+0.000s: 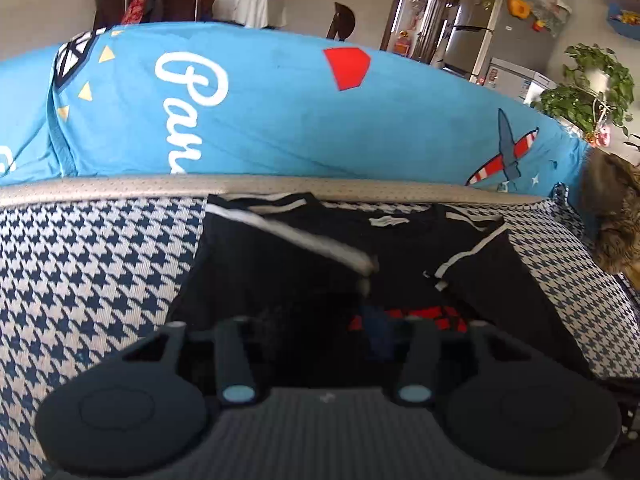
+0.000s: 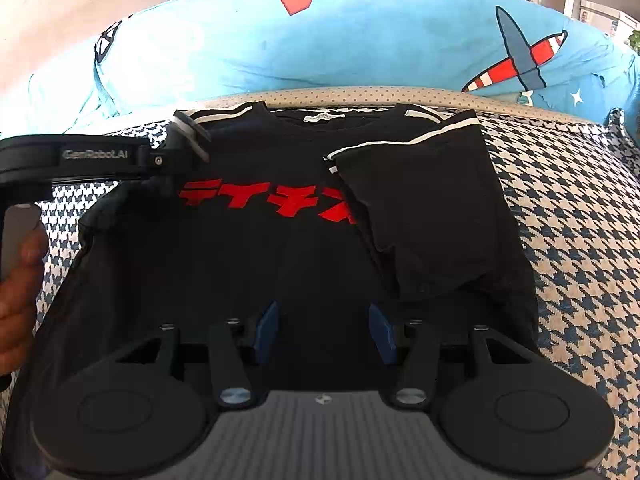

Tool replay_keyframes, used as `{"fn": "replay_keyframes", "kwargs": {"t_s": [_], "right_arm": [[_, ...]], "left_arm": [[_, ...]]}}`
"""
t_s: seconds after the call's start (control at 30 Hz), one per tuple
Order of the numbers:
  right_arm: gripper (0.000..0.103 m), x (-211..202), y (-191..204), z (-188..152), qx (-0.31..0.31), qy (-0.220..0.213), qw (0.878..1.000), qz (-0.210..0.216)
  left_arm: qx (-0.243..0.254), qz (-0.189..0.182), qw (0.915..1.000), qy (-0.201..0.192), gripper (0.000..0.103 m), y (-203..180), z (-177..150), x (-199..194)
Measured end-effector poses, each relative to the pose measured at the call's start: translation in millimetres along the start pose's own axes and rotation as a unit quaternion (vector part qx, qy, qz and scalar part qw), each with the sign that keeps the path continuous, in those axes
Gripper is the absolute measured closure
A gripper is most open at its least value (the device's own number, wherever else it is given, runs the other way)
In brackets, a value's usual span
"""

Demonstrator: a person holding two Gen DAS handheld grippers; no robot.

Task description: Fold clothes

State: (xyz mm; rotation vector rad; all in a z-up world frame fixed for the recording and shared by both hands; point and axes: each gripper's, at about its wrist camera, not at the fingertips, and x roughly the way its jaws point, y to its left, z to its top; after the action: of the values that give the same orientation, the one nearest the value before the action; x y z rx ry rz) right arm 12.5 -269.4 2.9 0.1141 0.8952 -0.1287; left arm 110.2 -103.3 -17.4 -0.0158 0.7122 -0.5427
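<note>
While the black T-shirt (image 2: 256, 248) lies flat on the houndstooth-woven cushion (image 2: 572, 216), we see its right sleeve (image 2: 424, 208), edged with white piping, folded inward over the red block lettering (image 2: 264, 200). On the right gripper (image 2: 325, 330), the blue-padded fingers (image 2: 267, 330) stand apart above the shirt's lower hem, gripping nothing. At the left shoulder of the shirt, the left gripper (image 2: 188, 140) pinches the left sleeve (image 1: 288, 236), fingers pressed together on the soft knit fabric; its own view shows that sleeve lifted and blurred. A person's hand (image 2: 18, 280) holds the left gripper's rigid black handle. Behind the cushion rises a smooth blue printed cover (image 1: 280, 120).
</note>
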Motion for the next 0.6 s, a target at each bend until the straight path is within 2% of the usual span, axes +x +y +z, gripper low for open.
{"fn": "replay_keyframes", "kwargs": {"t_s": [0.07,0.17,0.27,0.43,0.6], "right_arm": [[0.052,0.1,-0.3,0.1,0.000,0.000,1.000,0.000],[0.052,0.2,-0.6,0.1,0.001,0.000,1.000,0.000],[0.052,-0.2,-1.4,0.1,0.001,-0.001,1.000,0.000],[0.052,-2.4,-6.1,1.7,0.009,-0.009,1.000,-0.001],[0.052,-7.7,-15.0,2.4,0.022,-0.022,0.999,0.006]], "left_arm": [[-0.007,-0.010,0.9999,-0.009,0.044,2.4,4.0,-6.2],[-0.015,-0.001,0.9997,-0.020,0.032,8.5,10.2,-12.3],[-0.019,0.035,0.9990,-0.020,0.032,19.2,12.8,-11.1],[-0.029,0.077,0.9966,0.001,0.032,34.2,7.8,-3.1],[-0.004,0.100,0.9948,0.015,0.032,27.9,0.4,4.1]]}}
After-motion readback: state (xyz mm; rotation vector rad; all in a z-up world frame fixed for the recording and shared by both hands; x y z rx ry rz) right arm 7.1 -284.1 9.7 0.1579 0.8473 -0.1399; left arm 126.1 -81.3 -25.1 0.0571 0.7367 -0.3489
